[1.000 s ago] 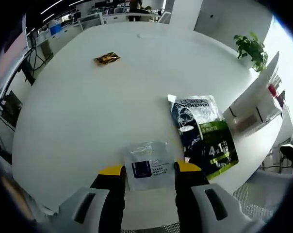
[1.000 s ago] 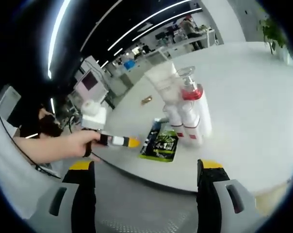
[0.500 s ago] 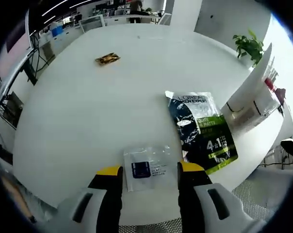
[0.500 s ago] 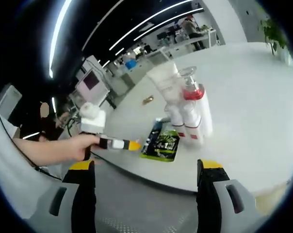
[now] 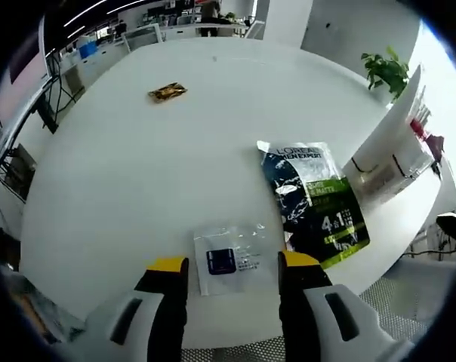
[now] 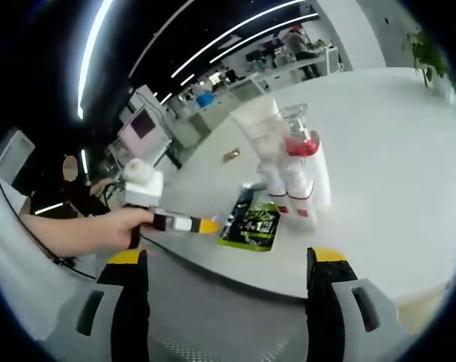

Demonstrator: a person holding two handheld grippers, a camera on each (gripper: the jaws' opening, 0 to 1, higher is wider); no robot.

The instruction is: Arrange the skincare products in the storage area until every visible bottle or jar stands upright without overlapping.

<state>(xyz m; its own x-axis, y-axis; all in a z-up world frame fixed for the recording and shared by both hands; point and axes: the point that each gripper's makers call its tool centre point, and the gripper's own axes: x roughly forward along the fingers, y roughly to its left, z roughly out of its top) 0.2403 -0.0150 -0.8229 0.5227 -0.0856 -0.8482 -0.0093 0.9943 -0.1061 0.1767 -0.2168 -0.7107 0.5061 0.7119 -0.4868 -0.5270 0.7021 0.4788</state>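
A small clear sachet with a blue label (image 5: 232, 259) lies flat near the table's front edge. My left gripper (image 5: 232, 264) is open, its yellow-tipped jaws on either side of the sachet's near end. Beside it lies a dark and green L'Oreal packet (image 5: 316, 202) (image 6: 252, 219). A tall white tube (image 5: 390, 132) (image 6: 256, 128) and white bottles with red bands (image 6: 300, 177) (image 5: 418, 147) stand together, one with a clear pump top. My right gripper (image 6: 228, 256) is open off the table's edge, holding nothing. A hand (image 6: 100, 230) holds the left gripper (image 6: 177, 222).
The white round table (image 5: 137, 173) has a gold wrapper (image 5: 167, 92) at its far side. A potted plant (image 5: 385, 72) stands at the far right. Desks and monitors fill the room beyond.
My left gripper has drawn back a little, so the sachet now sits at the jaw tips instead of between the jaws. The right gripper view is nearly unchanged.
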